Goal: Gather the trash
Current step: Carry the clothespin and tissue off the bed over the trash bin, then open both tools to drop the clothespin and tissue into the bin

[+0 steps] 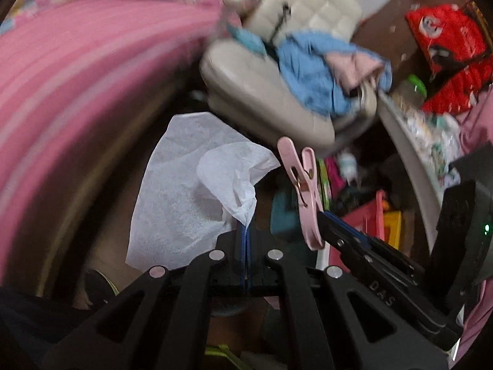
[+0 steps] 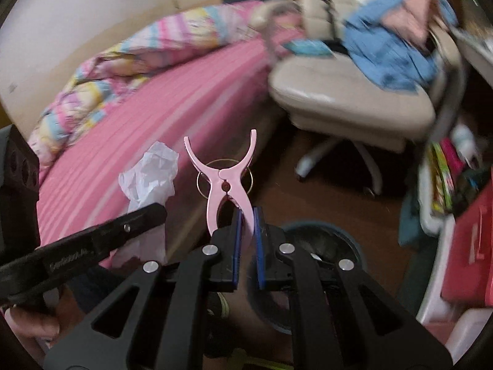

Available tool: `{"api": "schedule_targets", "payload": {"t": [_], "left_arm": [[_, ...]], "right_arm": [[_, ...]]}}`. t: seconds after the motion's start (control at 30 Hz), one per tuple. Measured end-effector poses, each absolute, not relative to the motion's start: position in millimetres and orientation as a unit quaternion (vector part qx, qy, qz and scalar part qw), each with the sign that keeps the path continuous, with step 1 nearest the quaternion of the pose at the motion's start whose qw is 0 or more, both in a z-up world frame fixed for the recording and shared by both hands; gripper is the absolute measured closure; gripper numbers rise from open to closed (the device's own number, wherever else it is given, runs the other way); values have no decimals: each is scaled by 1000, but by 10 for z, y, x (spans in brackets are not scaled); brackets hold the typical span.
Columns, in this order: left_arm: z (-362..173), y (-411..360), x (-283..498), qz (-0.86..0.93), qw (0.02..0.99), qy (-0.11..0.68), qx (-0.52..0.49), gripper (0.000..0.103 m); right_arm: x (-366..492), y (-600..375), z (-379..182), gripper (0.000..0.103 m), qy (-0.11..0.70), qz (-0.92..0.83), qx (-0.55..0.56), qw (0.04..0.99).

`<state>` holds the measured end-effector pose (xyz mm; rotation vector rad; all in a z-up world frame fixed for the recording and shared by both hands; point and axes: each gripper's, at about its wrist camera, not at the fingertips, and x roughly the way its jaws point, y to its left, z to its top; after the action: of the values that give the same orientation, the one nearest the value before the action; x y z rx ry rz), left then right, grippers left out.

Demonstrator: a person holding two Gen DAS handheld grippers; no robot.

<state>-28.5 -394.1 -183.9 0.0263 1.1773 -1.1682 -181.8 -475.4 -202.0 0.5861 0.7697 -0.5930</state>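
Observation:
My left gripper (image 1: 246, 231) is shut on a white tissue (image 1: 191, 191), which hangs out in front of the fingers; the tissue also shows in the right wrist view (image 2: 151, 172) at the tip of the left gripper (image 2: 154, 212). My right gripper (image 2: 246, 219) is shut on one handle of a pink plastic clothes clip (image 2: 225, 178), held upright with its jaws pointing up. The clip (image 1: 303, 194) and the right gripper (image 1: 326, 225) also show at the right of the left wrist view. Both grippers are held in the air, side by side.
A bed with a pink striped sheet (image 2: 148, 117) and a patterned quilt (image 2: 107, 71) lies to the left. A beige office chair (image 2: 354, 92) carries blue clothes (image 2: 394, 46). A dark round bin (image 2: 320, 256) sits below the right gripper. Cluttered boxes (image 1: 369, 215) and red bags (image 1: 446, 40) stand right.

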Motion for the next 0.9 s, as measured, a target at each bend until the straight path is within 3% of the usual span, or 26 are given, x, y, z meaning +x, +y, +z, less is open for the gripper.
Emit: {"api": "schedule_targets", "payload": {"t": [0.4,0.67,0.73,0.8,0.87,0.9], "left_arm": [[-3063,-4691,-432,-506,584,628,90,103],[-3559,-4946,-562,-506,516,680,120,102],[-3633,-5004,-607,-503,517,677,144,98],[-3706,-5041,-629,-501,512,680,156,96],[-3763,-5067,-640,-492,516,680,169,84],[-3771,-5063,-627,-488,521,679,174,70]], "right_arm": [[-2047,-5157,-3090,94,435,-320,347,766],[-2081,-5254,-3557,92,471,-341,356,731],[-2099,-5272,-3633,90,477,-351,355,723],[-2127,-5296,-3685,73,480,-357,354,719],[-2177,-5324,-3709,63,480,-368,353,714],[-2213,-5340,-3707,62,479,-374,352,711]]}}
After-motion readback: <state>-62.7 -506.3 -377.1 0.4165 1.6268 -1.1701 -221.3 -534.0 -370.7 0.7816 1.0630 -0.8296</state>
